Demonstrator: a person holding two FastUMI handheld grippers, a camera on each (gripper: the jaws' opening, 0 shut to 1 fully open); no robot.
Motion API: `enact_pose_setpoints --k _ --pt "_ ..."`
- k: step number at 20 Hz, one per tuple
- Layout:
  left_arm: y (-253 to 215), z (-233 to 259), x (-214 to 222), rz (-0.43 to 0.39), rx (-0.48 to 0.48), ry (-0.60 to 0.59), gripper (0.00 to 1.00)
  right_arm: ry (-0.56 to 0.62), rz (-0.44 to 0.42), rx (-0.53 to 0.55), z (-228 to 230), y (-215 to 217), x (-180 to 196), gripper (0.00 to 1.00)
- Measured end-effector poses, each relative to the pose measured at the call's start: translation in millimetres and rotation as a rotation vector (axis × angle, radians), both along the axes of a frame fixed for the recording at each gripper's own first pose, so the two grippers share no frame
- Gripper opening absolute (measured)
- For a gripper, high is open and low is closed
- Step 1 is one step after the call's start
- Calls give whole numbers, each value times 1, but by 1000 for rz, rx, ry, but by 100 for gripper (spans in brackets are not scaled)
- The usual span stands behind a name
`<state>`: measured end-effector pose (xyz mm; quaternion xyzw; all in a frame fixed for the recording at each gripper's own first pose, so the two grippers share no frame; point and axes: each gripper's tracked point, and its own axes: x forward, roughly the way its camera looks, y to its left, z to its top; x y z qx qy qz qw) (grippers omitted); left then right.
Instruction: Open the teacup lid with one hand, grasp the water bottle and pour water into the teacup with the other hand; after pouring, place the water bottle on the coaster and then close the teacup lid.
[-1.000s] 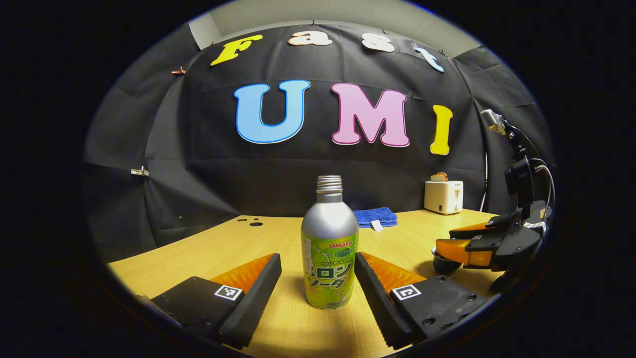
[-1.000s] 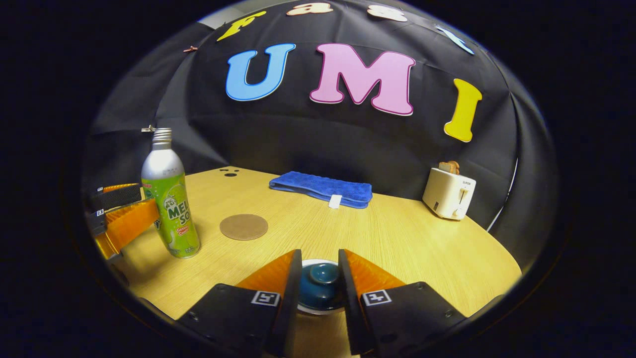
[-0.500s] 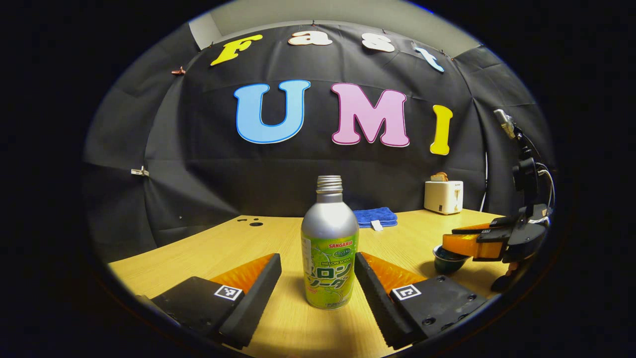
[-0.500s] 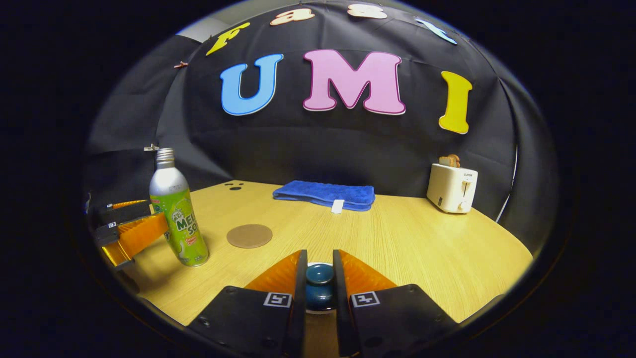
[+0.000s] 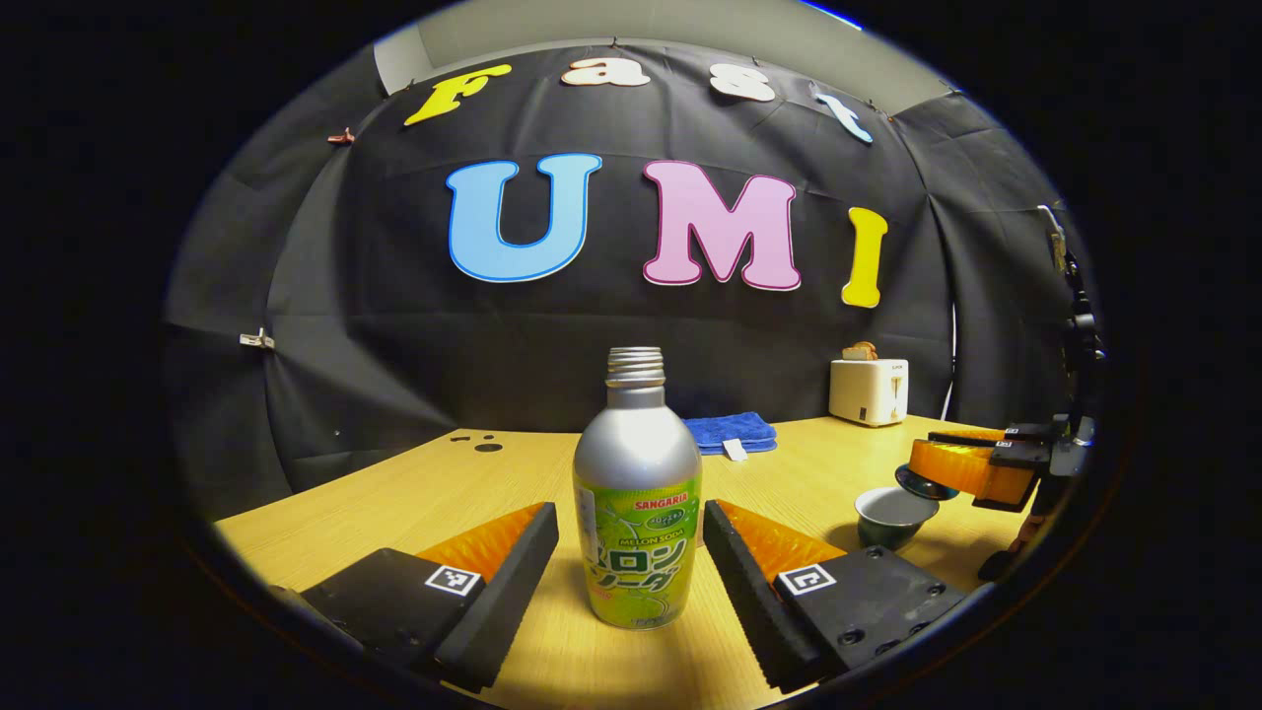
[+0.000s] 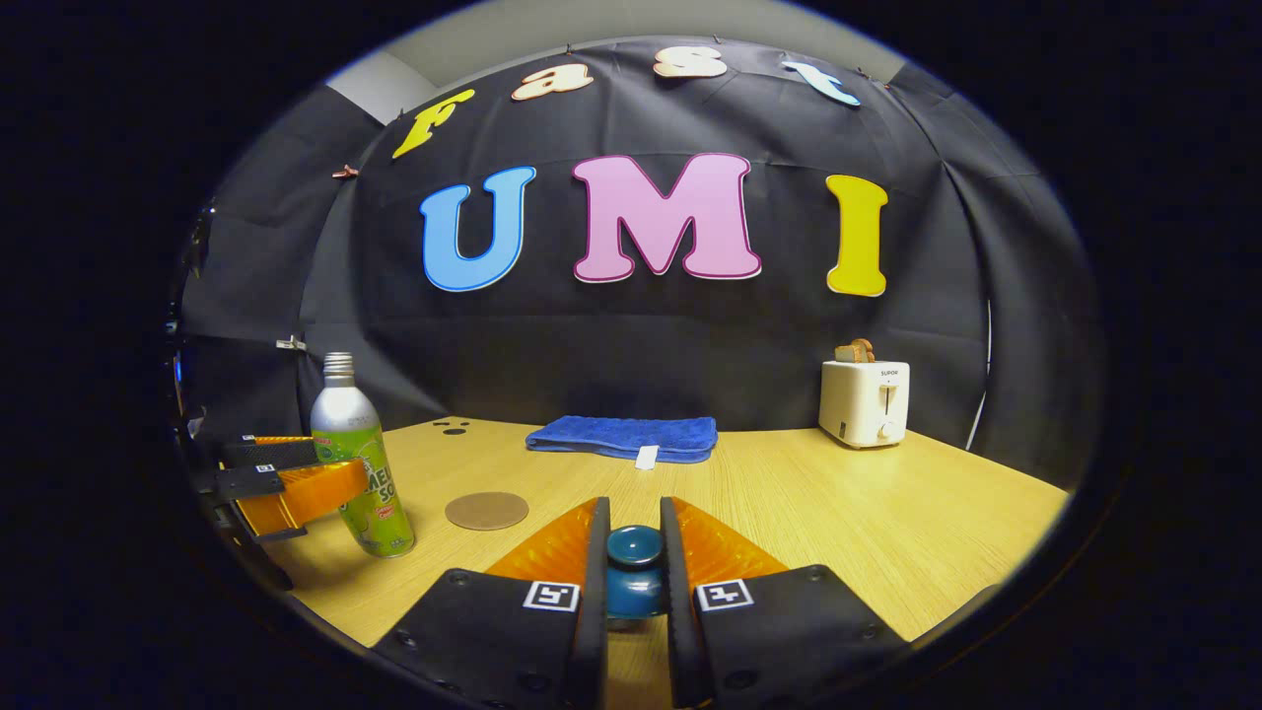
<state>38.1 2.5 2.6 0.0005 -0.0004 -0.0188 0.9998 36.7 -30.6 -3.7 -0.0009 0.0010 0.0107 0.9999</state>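
Right gripper [image 6: 633,572] pinches lid [image 6: 634,544]; left gripper [image 5: 631,552] seemingly clear of bottle [image 5: 638,513]

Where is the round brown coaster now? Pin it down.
In the right gripper view, the round brown coaster lies flat on the wooden table, left of centre, just right of the silver-and-green bottle and in front of the folded blue towel.

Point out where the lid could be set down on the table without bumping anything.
Bare wood lies between the cloth, the toaster and the right gripper, which holds the lid. A narrower strip runs between the coaster and the cloth. It is crowded by the bottle, flanked by the left gripper, and near the cup.
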Motion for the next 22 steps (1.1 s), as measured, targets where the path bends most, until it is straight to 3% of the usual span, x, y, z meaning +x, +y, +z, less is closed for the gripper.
enact_pose_setpoints --k 8,10,13,18,22 --pt "-2 0 37 -23 1 0 94 -1 -2 1 1 -13 -3 28" --pt "-3 1 41 -24 0 -1 83 2 12 2 2 -18 -4 28" --pt "-6 0 40 -30 24 8 82 1 10 2 2 -32 -4 28" --pt "-34 8 42 -53 311 -5 80 0 -23 1 4 -62 -3 28" --pt "-70 11 45 -108 672 -33 79 -1 -37 2 4 -81 -4 28"
